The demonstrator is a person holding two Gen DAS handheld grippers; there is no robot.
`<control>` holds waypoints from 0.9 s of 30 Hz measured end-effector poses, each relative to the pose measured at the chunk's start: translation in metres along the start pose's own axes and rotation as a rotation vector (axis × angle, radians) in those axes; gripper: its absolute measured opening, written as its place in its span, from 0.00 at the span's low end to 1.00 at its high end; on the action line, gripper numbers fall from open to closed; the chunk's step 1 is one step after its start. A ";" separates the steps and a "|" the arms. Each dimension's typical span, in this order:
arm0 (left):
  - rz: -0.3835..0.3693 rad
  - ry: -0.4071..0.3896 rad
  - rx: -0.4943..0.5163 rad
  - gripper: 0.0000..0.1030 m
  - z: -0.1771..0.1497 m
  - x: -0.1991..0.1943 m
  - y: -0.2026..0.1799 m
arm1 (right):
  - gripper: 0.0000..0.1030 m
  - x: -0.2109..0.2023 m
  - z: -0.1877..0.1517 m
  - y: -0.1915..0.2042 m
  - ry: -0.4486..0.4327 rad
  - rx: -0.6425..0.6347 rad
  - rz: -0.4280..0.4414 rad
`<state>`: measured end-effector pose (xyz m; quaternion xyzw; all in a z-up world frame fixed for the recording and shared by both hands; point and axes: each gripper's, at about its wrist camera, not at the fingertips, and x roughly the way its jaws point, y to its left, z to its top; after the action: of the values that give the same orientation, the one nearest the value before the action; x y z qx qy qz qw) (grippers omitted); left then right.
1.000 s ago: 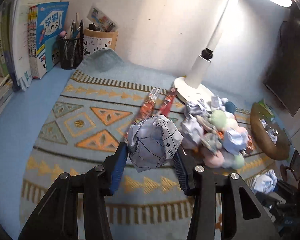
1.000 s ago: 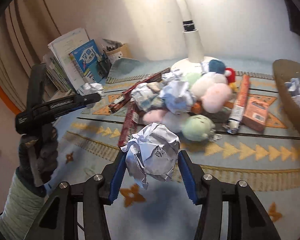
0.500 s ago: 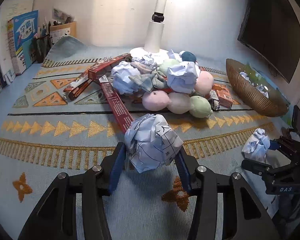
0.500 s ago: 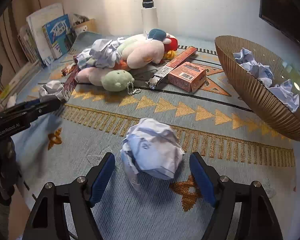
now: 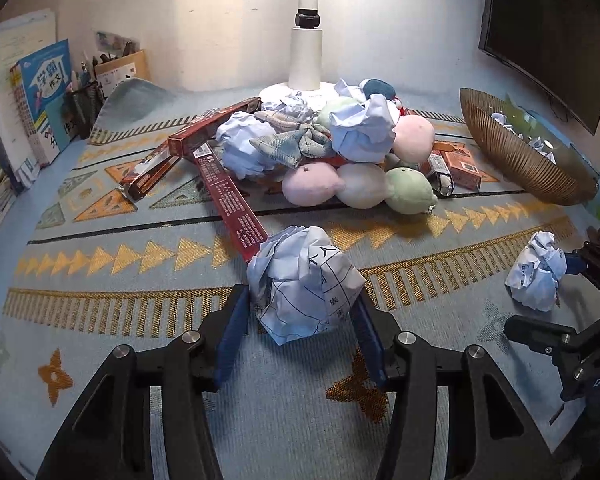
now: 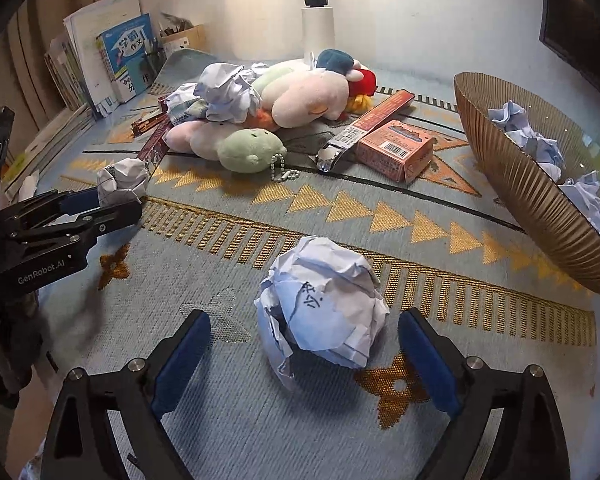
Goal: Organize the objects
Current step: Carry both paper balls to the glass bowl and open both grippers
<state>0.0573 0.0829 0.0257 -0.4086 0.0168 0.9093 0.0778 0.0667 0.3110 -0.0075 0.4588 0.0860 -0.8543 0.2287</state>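
A crumpled paper ball (image 5: 304, 284) printed with grid lines sits between the blue pads of my left gripper (image 5: 300, 304). The pads still touch its sides while the jaws are opening, and it hangs low over the patterned mat (image 5: 140, 312). My right gripper (image 6: 304, 328) is open and its jaws are still opening. A second paper ball (image 6: 320, 304) lies on the mat between them, with a clear gap on each side. The right wrist view also shows the left gripper (image 6: 120, 200) holding its ball (image 6: 122, 178) at far left.
A ribbed brown bowl (image 6: 520, 184) holding several paper balls stands at the right. Behind lies a pile of plush toys (image 6: 300, 92), paper balls, long red boxes (image 5: 228, 196) and an orange box (image 6: 396, 152). A lamp base (image 5: 306, 60), books (image 5: 40, 92) and pen holders line the back.
Both grippers swung toward the front of the mat and sank. The right jaws spread wide and let their paper ball drop onto the mat. The left jaws widened slightly around their ball.
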 end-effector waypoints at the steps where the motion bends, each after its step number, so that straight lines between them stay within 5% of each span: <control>1: -0.002 -0.001 -0.004 0.47 0.000 0.000 0.001 | 0.96 0.001 0.000 0.001 0.003 -0.004 0.004; 7: -0.002 -0.026 -0.005 0.45 0.000 -0.004 0.000 | 0.95 0.000 0.001 -0.001 -0.002 0.006 0.014; 14: 0.012 -0.065 0.006 0.44 -0.001 -0.010 -0.003 | 0.53 -0.013 0.000 -0.028 -0.068 0.171 0.057; 20: 0.019 -0.063 0.018 0.42 0.001 -0.018 -0.010 | 0.52 -0.036 -0.009 -0.018 -0.145 0.161 0.083; 22: -0.021 -0.076 0.038 0.42 0.007 -0.030 -0.022 | 0.52 -0.047 -0.019 -0.026 -0.160 0.209 0.116; 27: -0.156 -0.130 0.102 0.42 0.055 -0.051 -0.082 | 0.52 -0.099 -0.022 -0.064 -0.235 0.298 0.033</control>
<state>0.0626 0.1626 0.1026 -0.3441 0.0262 0.9230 0.1701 0.1003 0.4059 0.0574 0.3860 -0.0764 -0.9014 0.1807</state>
